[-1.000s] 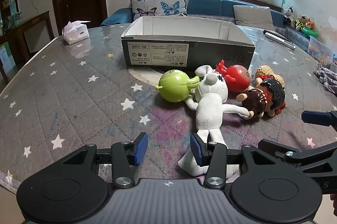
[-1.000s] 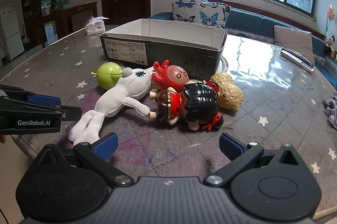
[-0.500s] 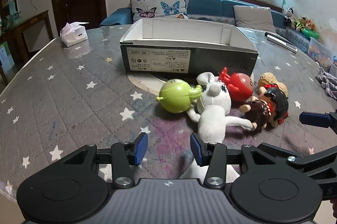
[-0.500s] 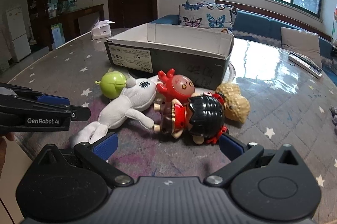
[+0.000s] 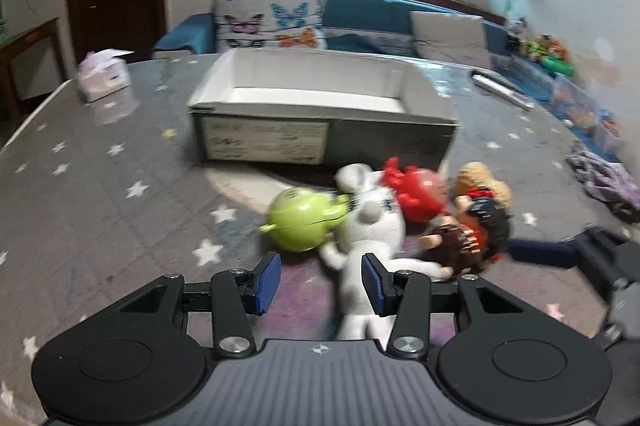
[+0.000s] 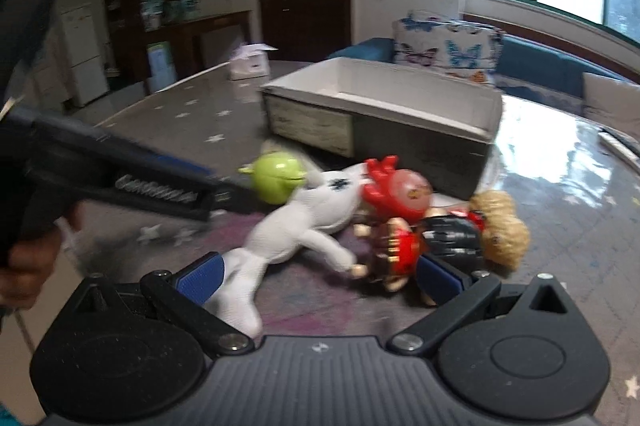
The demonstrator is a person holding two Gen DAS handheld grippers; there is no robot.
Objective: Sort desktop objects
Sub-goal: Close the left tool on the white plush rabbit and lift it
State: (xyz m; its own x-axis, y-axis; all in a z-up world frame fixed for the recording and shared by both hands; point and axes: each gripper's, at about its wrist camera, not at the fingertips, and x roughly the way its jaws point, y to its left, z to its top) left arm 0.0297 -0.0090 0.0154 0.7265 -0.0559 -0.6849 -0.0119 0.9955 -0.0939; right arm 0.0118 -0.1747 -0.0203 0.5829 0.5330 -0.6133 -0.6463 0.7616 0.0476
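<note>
Left wrist view: left gripper (image 5: 320,280) tilted down, jaws apart over the rabbit (image 5: 370,238) before the box (image 5: 324,130), blurred; right wrist view: right gripper (image 6: 318,276) spread wide, doll (image 6: 424,246) partly hidden.

Box label (image 5: 266,143) print blurred, unreadable.
</note>
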